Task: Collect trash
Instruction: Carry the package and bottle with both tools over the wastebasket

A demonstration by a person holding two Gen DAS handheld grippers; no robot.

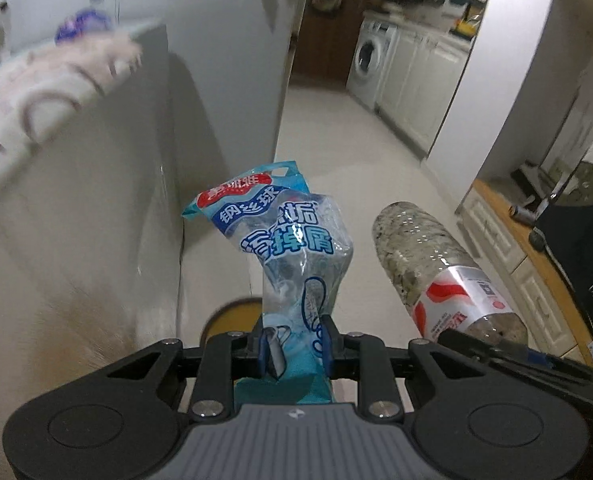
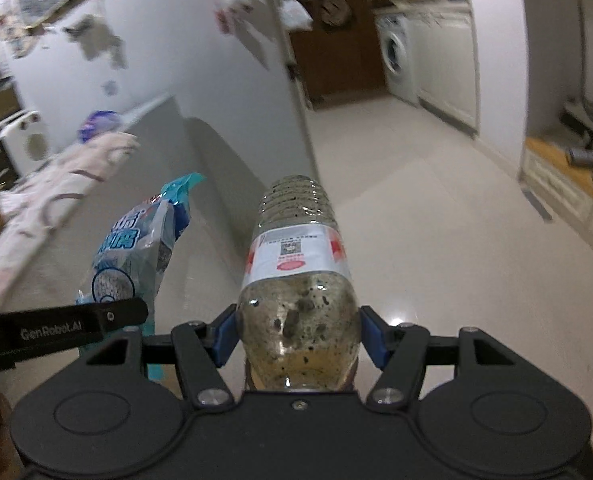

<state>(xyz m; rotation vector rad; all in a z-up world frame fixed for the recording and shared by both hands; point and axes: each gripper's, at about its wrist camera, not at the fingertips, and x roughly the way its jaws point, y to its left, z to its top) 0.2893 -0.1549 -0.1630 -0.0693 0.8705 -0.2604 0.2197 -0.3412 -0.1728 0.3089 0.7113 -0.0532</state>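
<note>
The left claw (image 1: 294, 340) pinches a blue plastic wrapper (image 1: 292, 240) while the right claw (image 2: 298, 336) grips a dirty bottle (image 2: 296, 264), both carried above the floor (image 2: 436, 220), likely needing a bin next.

Dim indoor light, cool and flat. Sharp close to the jaws; smeared with motion blur further ahead and to the left. Small glare spot on the floor (image 2: 396, 322) just right of the jaws. Strong fisheye bending, black vignette corners.
</note>
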